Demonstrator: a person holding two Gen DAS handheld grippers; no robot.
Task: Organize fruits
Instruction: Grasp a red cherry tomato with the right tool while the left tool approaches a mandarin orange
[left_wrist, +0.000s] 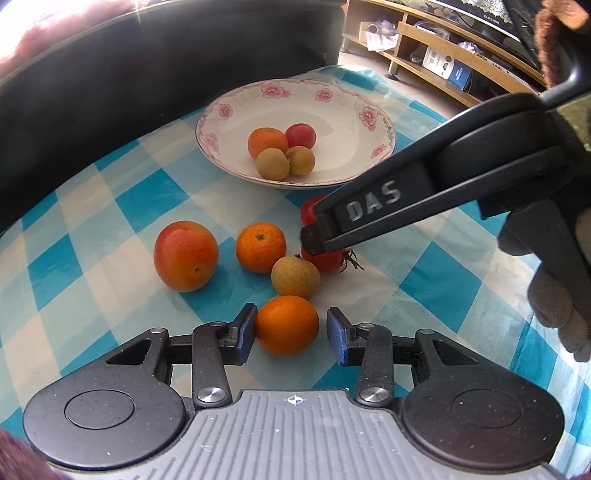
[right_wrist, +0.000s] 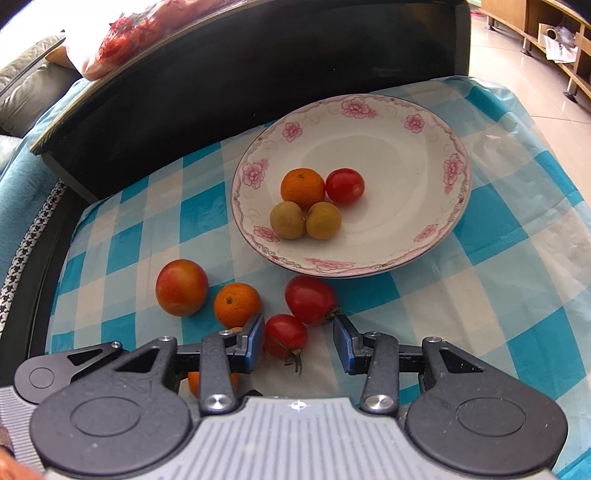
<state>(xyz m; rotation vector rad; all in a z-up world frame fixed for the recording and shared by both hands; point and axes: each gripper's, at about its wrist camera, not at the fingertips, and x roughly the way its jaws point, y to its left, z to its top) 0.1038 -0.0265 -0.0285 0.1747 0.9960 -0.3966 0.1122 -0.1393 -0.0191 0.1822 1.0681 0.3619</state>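
At lower centre, the left gripper (left_wrist: 291, 334) straddled an orange (left_wrist: 287, 325), fingers apart. The right gripper (right_wrist: 299, 343), also agape, flanked a small tomato (right_wrist: 285, 336). Closing gently and centred should avoid bruising before lifting toward the plate (right_wrist: 436, 147).

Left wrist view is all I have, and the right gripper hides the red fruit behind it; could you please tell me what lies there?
Observer: Two tomatoes lie on the checked cloth; the smaller tomato sits between the fingers of the open right gripper.
Operator: Is it gripped, and where is the other one?
Observer: No, one pad stands clear of it. The larger tomato lies just beyond, nearer the plate.
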